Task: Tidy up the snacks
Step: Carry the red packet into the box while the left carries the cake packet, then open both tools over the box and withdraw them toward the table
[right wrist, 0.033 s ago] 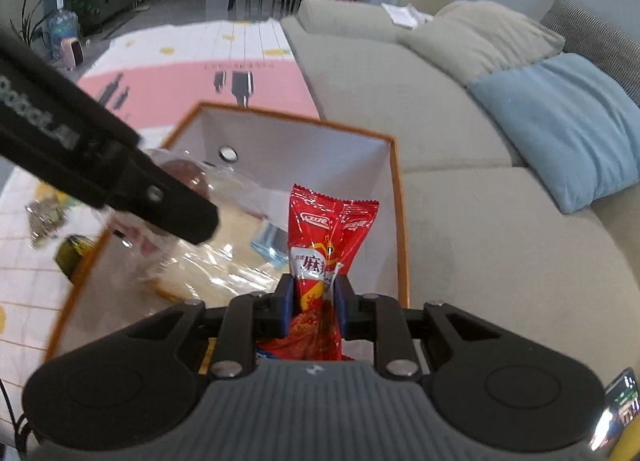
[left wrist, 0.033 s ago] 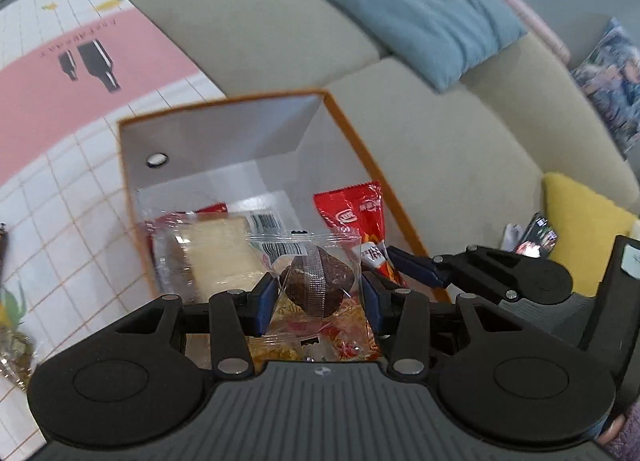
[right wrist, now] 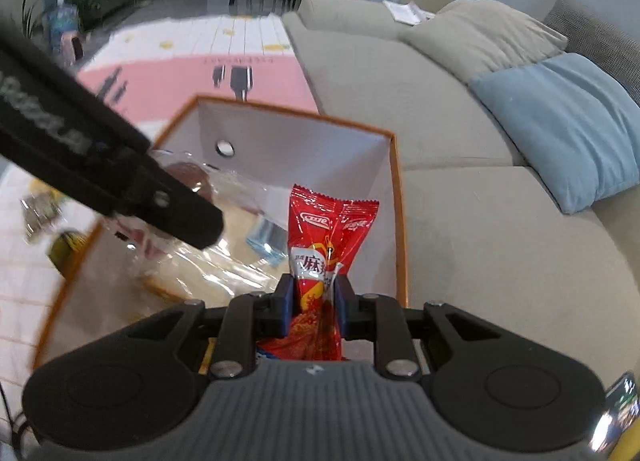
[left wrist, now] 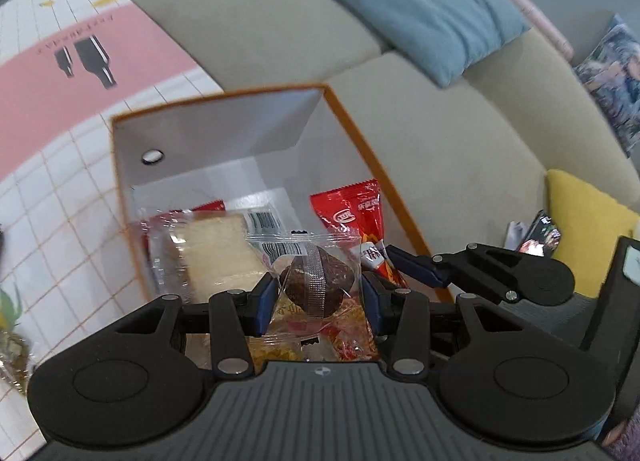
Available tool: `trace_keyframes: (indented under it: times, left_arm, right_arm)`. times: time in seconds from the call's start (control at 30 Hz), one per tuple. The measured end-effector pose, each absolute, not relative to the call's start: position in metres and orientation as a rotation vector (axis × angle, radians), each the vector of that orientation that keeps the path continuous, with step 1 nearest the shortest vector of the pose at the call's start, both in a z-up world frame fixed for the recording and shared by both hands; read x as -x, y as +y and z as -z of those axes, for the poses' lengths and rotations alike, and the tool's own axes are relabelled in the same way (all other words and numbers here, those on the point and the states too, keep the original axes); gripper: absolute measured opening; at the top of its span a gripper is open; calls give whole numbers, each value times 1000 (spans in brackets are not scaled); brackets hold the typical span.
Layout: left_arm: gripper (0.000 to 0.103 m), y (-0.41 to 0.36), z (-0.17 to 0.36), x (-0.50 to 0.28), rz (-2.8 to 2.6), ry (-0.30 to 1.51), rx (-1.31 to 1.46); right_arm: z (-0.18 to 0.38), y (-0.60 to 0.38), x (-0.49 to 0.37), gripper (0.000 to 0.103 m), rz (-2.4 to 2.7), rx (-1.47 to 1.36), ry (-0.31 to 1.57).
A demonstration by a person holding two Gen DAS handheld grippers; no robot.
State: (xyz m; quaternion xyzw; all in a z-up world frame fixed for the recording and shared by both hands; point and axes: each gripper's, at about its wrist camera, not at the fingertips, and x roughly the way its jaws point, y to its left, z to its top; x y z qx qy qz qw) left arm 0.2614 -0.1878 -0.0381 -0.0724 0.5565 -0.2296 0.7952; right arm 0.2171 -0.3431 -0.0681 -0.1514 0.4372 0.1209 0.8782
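Observation:
An orange-edged box (left wrist: 120, 181) with a white inside stands on the sofa seat; it also shows in the right wrist view (right wrist: 396, 189). My left gripper (left wrist: 318, 293) is shut on a clear packet holding a brown cake (left wrist: 316, 281), over the box's near end. My right gripper (right wrist: 314, 301) is shut on a red snack packet (right wrist: 328, 229), held upright over the box; the packet also shows in the left wrist view (left wrist: 360, 217). A clear packet of pale bread (left wrist: 216, 249) and other wrapped snacks (left wrist: 344, 333) lie in the box.
The grey sofa (left wrist: 460, 149) carries a blue cushion (left wrist: 424, 5) and a yellow cushion (left wrist: 584, 229). A pink and white checked rug (left wrist: 60, 73) lies left of the box. A phone (left wrist: 540, 233) lies by the yellow cushion. Loose wrapped snacks (right wrist: 40, 209) lie on the rug.

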Motion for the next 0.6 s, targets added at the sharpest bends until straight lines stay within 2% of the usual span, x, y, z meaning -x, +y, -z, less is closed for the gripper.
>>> trace_keyframes:
  times: [0.37,0.6]
  left_arm:
    - [50,-222,79,-290,459,1338,115]
    - [50,-234,95,-293,452,1385,75]
  right_arm:
    - [98,-336,-238,21,-309,455,1031]
    - [104,-325,-249,24,-302,564,1038]
